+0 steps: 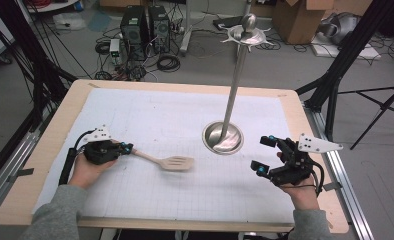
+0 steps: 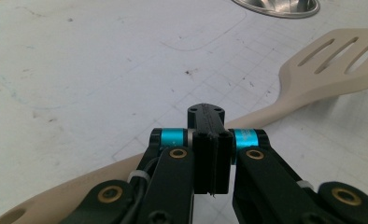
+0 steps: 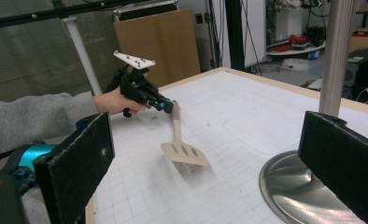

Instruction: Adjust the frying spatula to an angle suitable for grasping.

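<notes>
Left gripper (image 1: pixel 126 148), at the left of the white mat (image 1: pixel 150 115), jaws clamped on the handle of the wooden slotted spatula (image 1: pixel 167 161); spatula held just above the mat, slotted blade pointing right and tilted downward; further right, steel stand (image 1: pixel 224 137) with round base on the mat and tall pole rising; right gripper (image 1: pixel 264 156) beside that base, jaws wide apart, holding nothing.

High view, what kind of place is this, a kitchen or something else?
Most likely a lab or workshop, not a kitchen: computer towers and loose cables sit on the floor, cardboard boxes stand behind, and black tripod legs flank the table.
</notes>
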Demonstrator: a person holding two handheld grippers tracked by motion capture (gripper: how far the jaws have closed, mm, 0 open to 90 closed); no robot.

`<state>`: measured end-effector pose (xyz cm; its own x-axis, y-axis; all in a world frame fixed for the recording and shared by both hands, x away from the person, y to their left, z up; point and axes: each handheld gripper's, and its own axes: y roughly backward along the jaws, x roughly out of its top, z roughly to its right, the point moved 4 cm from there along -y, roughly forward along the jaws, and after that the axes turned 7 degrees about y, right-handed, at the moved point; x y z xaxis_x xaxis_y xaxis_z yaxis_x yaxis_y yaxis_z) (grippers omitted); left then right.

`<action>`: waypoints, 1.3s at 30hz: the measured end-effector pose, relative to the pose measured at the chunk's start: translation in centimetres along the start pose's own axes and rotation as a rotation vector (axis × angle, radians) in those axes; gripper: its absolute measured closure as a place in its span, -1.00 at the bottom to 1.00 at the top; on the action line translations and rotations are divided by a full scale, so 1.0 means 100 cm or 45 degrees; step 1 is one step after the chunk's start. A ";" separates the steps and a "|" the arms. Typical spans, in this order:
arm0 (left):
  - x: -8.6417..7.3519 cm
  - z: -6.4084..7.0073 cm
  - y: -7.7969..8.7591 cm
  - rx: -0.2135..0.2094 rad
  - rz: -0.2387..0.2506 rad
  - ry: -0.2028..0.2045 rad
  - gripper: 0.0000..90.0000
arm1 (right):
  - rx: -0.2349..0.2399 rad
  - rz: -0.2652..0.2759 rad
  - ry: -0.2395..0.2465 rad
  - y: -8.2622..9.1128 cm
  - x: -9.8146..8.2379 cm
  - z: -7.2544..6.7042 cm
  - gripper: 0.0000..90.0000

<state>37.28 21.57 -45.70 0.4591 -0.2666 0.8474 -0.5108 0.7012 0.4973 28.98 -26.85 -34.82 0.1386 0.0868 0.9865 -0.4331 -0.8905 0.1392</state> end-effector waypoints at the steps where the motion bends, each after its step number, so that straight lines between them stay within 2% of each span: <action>1: 0.001 0.002 -0.004 0.008 -0.002 0.001 0.99 | 0.000 0.001 0.009 0.000 0.000 0.000 -0.94; 4: 0.004 0.006 -0.010 0.007 -0.014 -0.005 0.99 | -0.001 0.003 0.007 0.002 0.000 -0.001 -0.94; 6: 0.008 0.011 -0.015 -0.012 -0.006 -0.002 0.99 | -0.003 0.005 0.010 0.002 0.000 -0.001 -0.94; 8: 0.010 0.016 -0.025 -0.020 -0.033 -0.016 0.99 | -0.009 0.005 0.012 0.005 0.000 -0.002 -0.94; 12: 0.013 0.022 -0.034 -0.043 -0.039 -0.030 0.99 | -0.020 0.006 0.002 0.010 -0.001 -0.003 -0.94; 19: 0.013 0.026 -0.047 -0.050 -0.073 -0.042 0.99 | -0.039 0.008 -0.001 0.017 -0.002 -0.005 -0.94; 25: 0.013 0.026 -0.050 -0.051 -0.079 -0.030 0.99 | -0.048 0.011 -0.003 0.021 -0.003 -0.006 -0.94; 33: 0.008 0.026 -0.056 -0.036 -0.172 -0.033 0.99 | -0.047 0.005 -0.007 0.021 -0.004 -0.006 -0.94; 39: 0.008 0.028 -0.056 -0.041 -0.193 -0.025 1.00 | -0.044 0.006 0.000 0.020 -0.003 -0.006 -0.94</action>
<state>38.50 15.58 -47.30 0.5148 -0.3839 0.7665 -0.4130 0.6725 0.6142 27.56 -28.44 -34.84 0.1366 0.0828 0.9872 -0.4644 -0.8749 0.1376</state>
